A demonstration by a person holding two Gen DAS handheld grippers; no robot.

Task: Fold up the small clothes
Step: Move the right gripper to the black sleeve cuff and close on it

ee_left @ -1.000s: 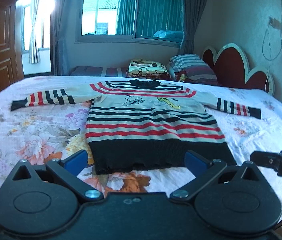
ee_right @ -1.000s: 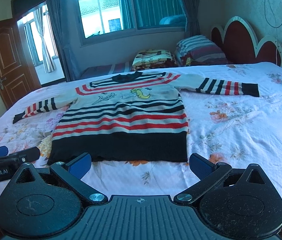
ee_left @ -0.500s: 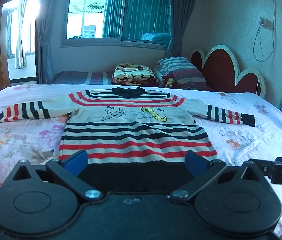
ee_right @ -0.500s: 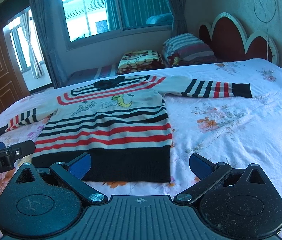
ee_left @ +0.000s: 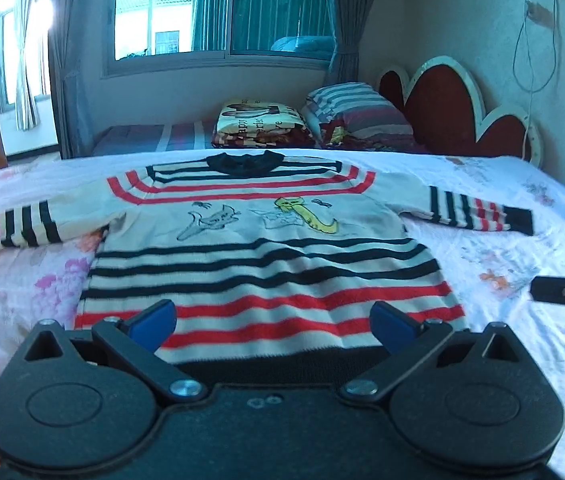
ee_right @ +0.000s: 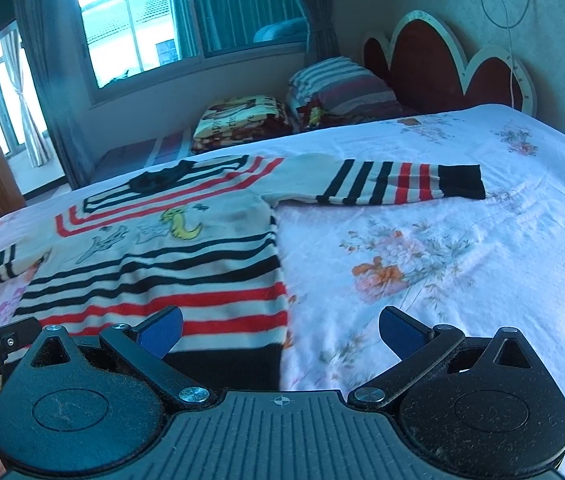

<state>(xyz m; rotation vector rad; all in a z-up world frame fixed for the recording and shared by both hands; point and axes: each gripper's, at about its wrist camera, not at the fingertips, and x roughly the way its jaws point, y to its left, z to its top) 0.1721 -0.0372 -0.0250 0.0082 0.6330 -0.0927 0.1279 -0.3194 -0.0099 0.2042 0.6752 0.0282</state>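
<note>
Nearest in the left wrist view: the left gripper [ee_left: 273,322], black-framed with blue pads, spreading wide and gripping nothing, hovering low over the near hem. Lying directly ahead of it and passing between its fingers: the cream knitted sweater with red and black stripes [ee_left: 258,248], spread flat, front up, black hem band nearest and partly hidden behind the gripper's body. Showing at the right edge of that same view, over the sheet just beyond the sweater's right side: a black tip of the other tool.

Nearest in the right wrist view: the right gripper [ee_right: 280,330], likewise standing wide apart and carrying nothing. Straddling the sweater's [ee_right: 154,272] right lower corner: the left blue pad [ee_right: 161,330] over the striped knit, the right blue pad [ee_right: 400,330] over bare sheet, the garment's side edge running up between them. Whether touching the cloth or hanging just above it, not possible to tell.

Farther out: resting on the white floral bedsheet [ee_right: 422,264], both sleeves stretching out sideways, the right one ending in a black cuff [ee_right: 460,182], the left one running off toward the frame edge. Sitting across the chest: small cartoon figures, one yellow. Lying farthest away: the black collar.

Beyond the sweater: a folded patterned blanket [ee_left: 260,122] and a striped pillow [ee_left: 356,108] stacking at the bed's far side, then a red scalloped headboard [ee_left: 458,112] and a curtained window [ee_left: 222,8].
</note>
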